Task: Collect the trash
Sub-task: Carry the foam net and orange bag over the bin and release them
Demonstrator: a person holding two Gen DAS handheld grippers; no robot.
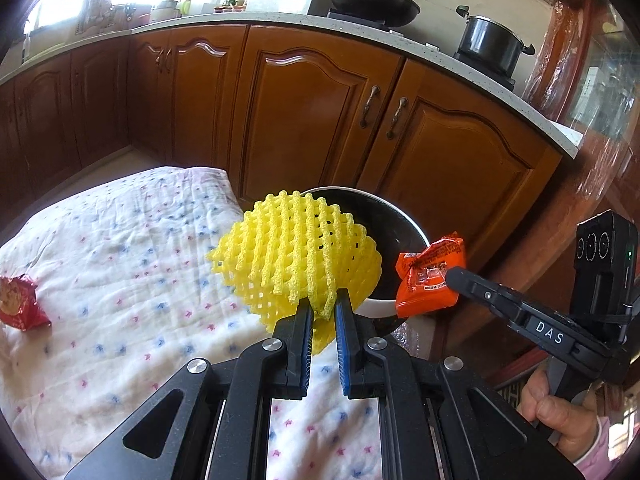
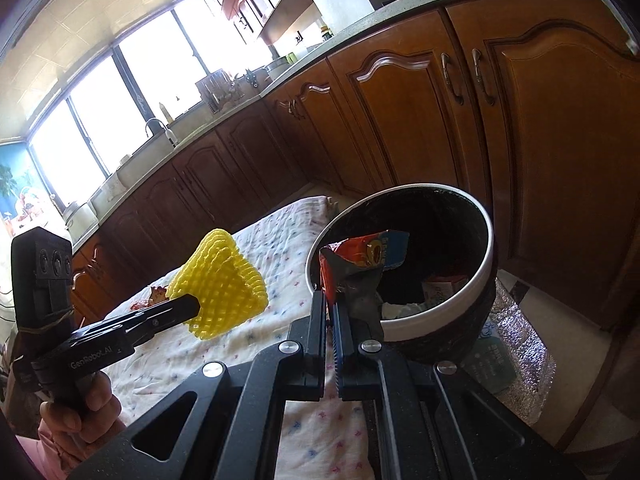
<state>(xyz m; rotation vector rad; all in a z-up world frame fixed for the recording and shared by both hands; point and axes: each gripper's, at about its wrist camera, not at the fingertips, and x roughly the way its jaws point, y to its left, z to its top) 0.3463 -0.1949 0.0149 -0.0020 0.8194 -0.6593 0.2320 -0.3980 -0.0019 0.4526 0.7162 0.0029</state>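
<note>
- the right gripper (image 2: 331, 308) has its jaws pinched on an orange snack wrapper (image 2: 352, 268), held at the near rim of the black, white-rimmed bin (image 2: 486, 264); the wrapper's upper part already leans over the opening, so the bin mouth lies straight ahead of the jaws and slightly below.
- the left gripper (image 1: 323, 308) has its jaws closed on a lower edge of a yellow foam fruit net (image 1: 296, 256), which stands up and fans out beyond the fingertips, above the quilted cloth (image 1: 120, 280) and just short of the bin (image 1: 404, 220).
- the wrapper looks the nearer of the two loads to the bin; judging by that, the right hand's drop comes first and needs only a short push forward before opening.
- the net's bulk sits on the bin's table side; the left hand would have to travel forward and to its right to clear the rim.
- the right wrist view shows inside the bin: a small carton and crumpled white scraps at the bottom; the left wrist view has the net blocking most of that opening.
- only the left wrist view clearly shows a red snack packet (image 1: 18, 302) lying on the cloth well apart to the left, not yet collected.
</note>
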